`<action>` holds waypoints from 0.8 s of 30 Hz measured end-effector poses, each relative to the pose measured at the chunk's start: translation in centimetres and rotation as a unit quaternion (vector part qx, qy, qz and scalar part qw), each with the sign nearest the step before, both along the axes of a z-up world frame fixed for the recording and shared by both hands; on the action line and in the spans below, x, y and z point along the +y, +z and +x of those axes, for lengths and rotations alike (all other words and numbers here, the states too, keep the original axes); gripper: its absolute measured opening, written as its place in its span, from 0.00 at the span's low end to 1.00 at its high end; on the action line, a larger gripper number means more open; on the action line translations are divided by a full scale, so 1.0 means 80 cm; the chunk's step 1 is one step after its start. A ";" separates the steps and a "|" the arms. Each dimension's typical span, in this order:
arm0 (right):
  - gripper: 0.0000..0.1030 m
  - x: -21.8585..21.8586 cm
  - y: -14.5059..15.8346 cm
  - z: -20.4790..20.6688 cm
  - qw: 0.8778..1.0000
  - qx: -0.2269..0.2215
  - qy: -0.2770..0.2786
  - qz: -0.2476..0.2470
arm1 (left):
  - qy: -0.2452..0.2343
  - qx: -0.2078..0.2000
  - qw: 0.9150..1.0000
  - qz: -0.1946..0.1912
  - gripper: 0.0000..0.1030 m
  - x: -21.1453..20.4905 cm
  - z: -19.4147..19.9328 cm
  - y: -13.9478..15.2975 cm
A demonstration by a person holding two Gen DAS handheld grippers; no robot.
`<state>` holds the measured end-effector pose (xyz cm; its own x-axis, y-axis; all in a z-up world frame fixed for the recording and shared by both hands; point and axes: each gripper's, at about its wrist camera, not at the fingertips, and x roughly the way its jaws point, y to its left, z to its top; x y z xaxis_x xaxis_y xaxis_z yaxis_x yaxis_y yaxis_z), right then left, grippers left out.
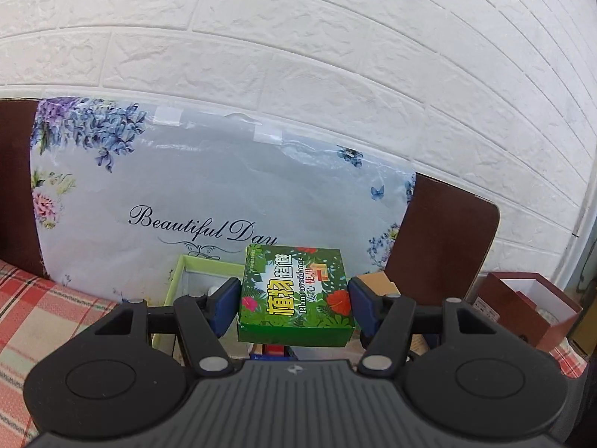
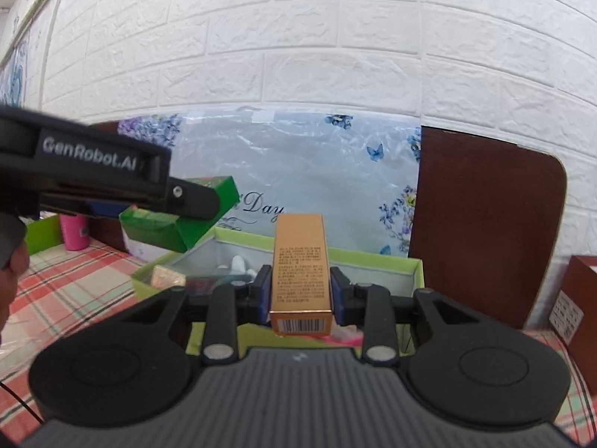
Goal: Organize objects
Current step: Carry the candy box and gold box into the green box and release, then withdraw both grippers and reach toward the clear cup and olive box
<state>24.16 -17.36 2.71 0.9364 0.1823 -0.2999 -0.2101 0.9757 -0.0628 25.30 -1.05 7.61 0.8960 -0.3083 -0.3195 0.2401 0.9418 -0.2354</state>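
Observation:
My left gripper (image 1: pixel 294 300) is shut on a green box (image 1: pixel 296 295) printed with leaves and red flowers, held in the air above a pale green open tray (image 1: pixel 175 280). The same green box (image 2: pixel 164 231) shows at the left of the right wrist view, under the black left gripper body (image 2: pixel 104 175). My right gripper (image 2: pixel 300 293) is shut on a tall gold carton (image 2: pixel 300 272) with a barcode on its near end, lifted over the pale green tray (image 2: pixel 414 272). Inside that tray lie a small gold item (image 2: pixel 168 278) and white pieces (image 2: pixel 238 263).
A flowered "Beautiful Day" packet (image 1: pixel 209 201) leans on the white brick wall, with a brown chair back (image 2: pixel 481 235) to its right. A maroon open box (image 1: pixel 530 310) stands at the right. A pink cup (image 2: pixel 74 231) stands far left on the plaid cloth (image 2: pixel 86 298).

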 end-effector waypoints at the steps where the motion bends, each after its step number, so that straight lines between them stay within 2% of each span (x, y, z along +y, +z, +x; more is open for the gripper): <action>1: 0.30 0.003 -0.003 0.013 1.000 -0.001 -0.002 -0.003 | -0.003 -0.004 1.000 0.002 0.64 -0.001 0.009 -0.004; 2: 0.30 0.006 -0.008 0.025 1.000 -0.002 -0.004 -0.011 | -0.005 -0.003 1.000 0.006 0.68 -0.002 0.019 -0.010; 3: 0.31 0.010 -0.014 0.036 1.000 -0.002 -0.003 -0.023 | -0.001 0.011 1.000 0.013 0.80 -0.004 0.029 -0.016; 6: 0.61 0.014 -0.036 0.044 0.999 -0.002 -0.013 -0.052 | 0.025 0.041 0.999 0.015 0.82 0.008 0.039 -0.041; 7: 0.64 0.011 -0.041 0.037 0.998 -0.013 -0.011 -0.053 | 0.023 0.041 0.999 0.004 0.82 0.015 0.035 -0.048; 9: 0.76 0.006 -0.049 0.019 0.998 -0.040 -0.012 -0.056 | 0.029 0.037 0.999 -0.010 0.82 0.025 0.025 -0.056; 10: 0.88 0.005 -0.052 0.010 0.997 -0.054 -0.016 -0.059 | 0.031 0.035 0.999 -0.011 0.82 0.027 0.020 -0.057; 11: 0.95 0.005 -0.055 0.004 0.996 -0.061 -0.020 -0.062 | 0.031 0.034 0.999 -0.009 0.82 0.027 0.015 -0.058; 16: 1.00 -0.002 -0.050 -0.014 0.998 -0.037 -0.025 -0.042 | 0.031 0.046 0.998 0.009 0.82 0.020 -0.007 -0.050; 19: 1.00 -0.009 -0.036 -0.031 0.999 -0.030 -0.028 -0.023 | 0.034 0.055 0.998 0.017 0.82 0.014 -0.031 -0.043; 22: 1.00 -0.018 -0.024 -0.058 0.999 -0.018 -0.031 -0.006 | 0.051 0.075 0.995 0.042 0.83 0.006 -0.058 -0.037; 24: 1.00 -0.023 -0.021 -0.078 0.999 -0.007 -0.031 0.008 | 0.054 0.071 0.995 0.053 0.83 0.003 -0.083 -0.037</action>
